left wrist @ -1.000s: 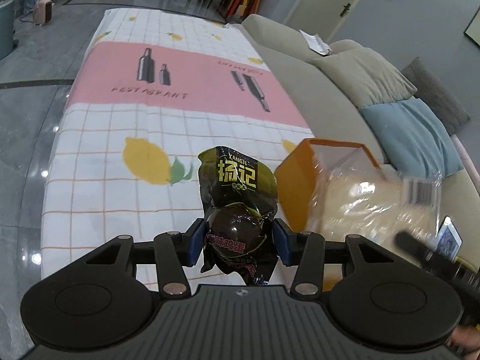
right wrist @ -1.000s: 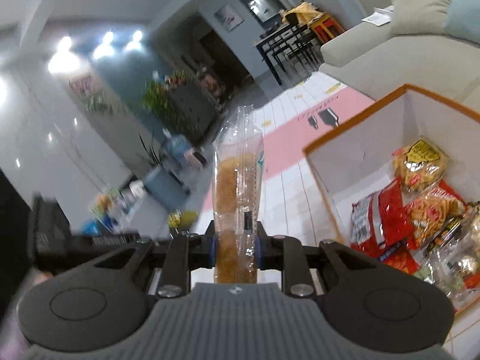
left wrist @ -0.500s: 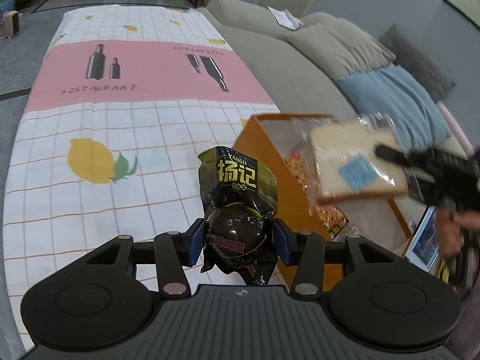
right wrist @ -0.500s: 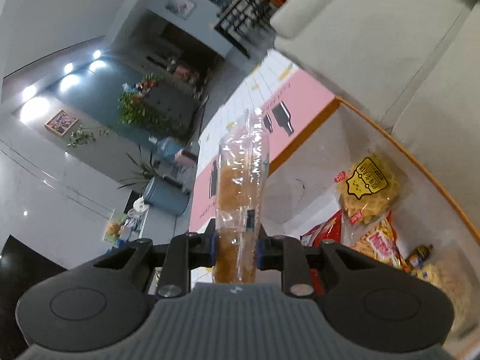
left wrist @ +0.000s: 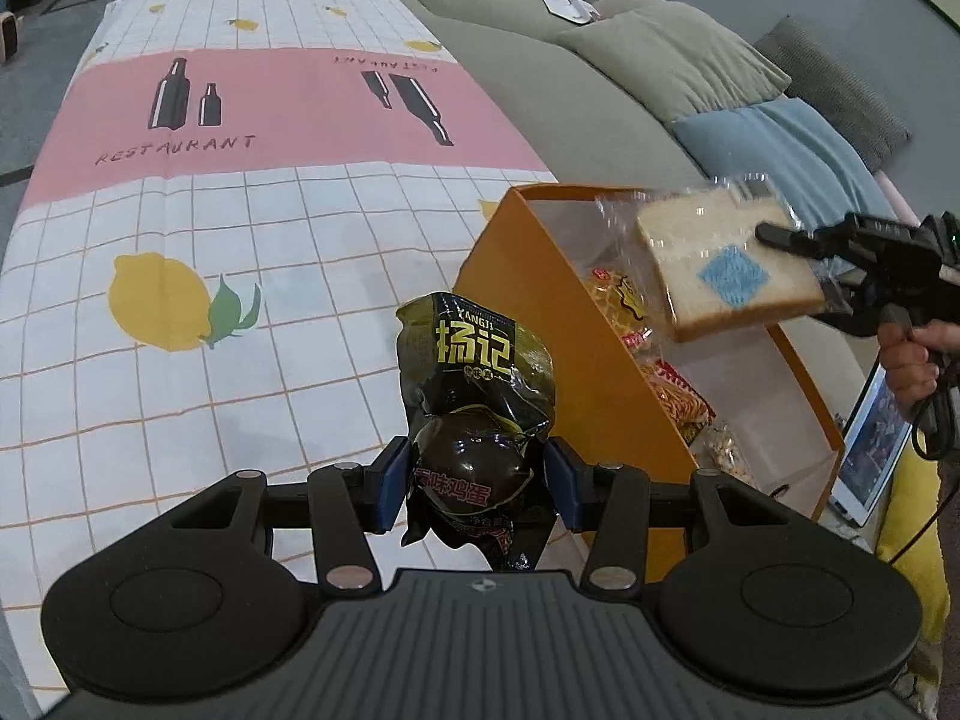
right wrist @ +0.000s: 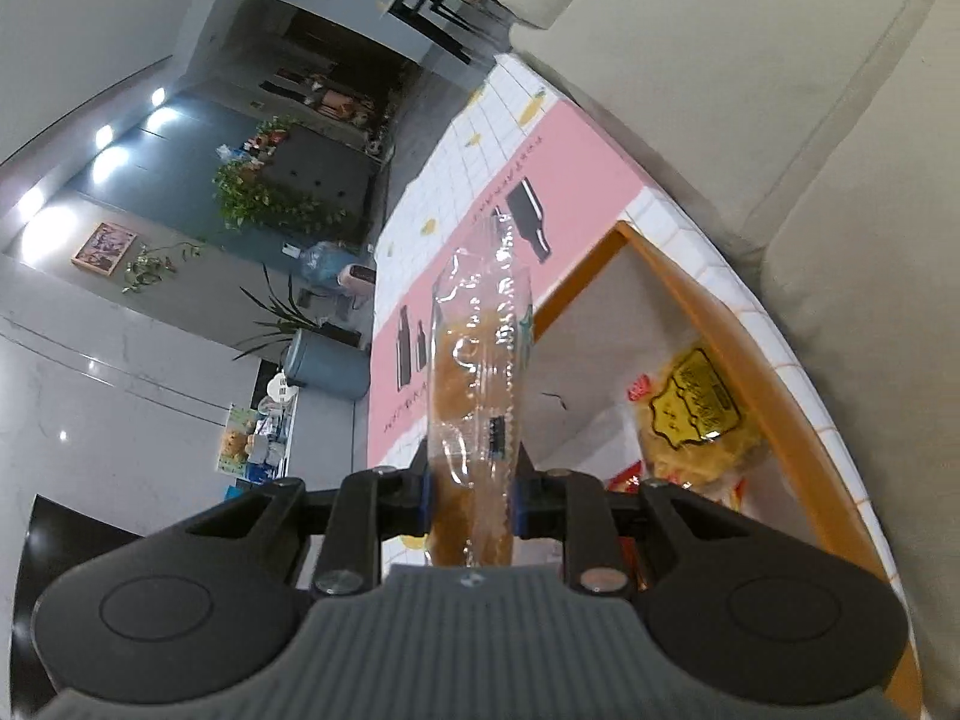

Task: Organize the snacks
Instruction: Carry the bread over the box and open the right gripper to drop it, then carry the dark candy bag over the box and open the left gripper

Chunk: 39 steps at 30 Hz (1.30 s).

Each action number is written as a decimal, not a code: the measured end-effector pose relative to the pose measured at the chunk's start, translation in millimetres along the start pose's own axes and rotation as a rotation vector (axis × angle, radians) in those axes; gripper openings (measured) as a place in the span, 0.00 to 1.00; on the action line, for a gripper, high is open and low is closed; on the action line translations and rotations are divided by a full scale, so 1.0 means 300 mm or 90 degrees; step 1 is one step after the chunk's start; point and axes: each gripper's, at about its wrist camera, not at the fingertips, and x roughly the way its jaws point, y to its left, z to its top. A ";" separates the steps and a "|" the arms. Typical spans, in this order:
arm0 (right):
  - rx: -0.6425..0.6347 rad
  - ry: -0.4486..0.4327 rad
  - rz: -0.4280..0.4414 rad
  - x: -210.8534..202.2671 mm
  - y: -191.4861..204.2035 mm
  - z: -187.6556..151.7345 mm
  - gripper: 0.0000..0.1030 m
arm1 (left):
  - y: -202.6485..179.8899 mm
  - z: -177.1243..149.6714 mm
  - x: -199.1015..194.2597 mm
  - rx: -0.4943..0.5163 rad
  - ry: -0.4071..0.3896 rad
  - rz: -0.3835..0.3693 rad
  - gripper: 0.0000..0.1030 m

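My left gripper [left wrist: 477, 483] is shut on a black egg snack packet [left wrist: 477, 396], held above the tablecloth just left of the orange box [left wrist: 540, 324]. The box holds several snack bags [left wrist: 672, 396]. Over the box's open top hangs a bagged slice of bread [left wrist: 726, 264], gripped at its right edge by my right gripper [left wrist: 816, 258], with a hand behind it. In the right wrist view that gripper [right wrist: 471, 495] is shut on the bread bag [right wrist: 480, 384], seen edge-on, with the orange box [right wrist: 708, 306] and a yellow snack bag [right wrist: 696, 414] below to the right.
A white checked tablecloth [left wrist: 198, 276] with lemons and a pink band covers the long table. A grey sofa [left wrist: 600, 90] with cushions runs along its right side. A tablet [left wrist: 864, 456] lies beside the box at the right. Plants and a bin [right wrist: 324, 366] stand far off.
The right gripper has carried the bread from the box's near side across to above its opening and rolled. The left gripper with the egg packet drifted a little toward the box.
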 end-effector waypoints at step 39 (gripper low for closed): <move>-0.566 -0.033 -0.471 0.288 0.354 -0.225 0.58 | -0.097 -0.039 -0.086 0.041 -0.011 0.117 0.53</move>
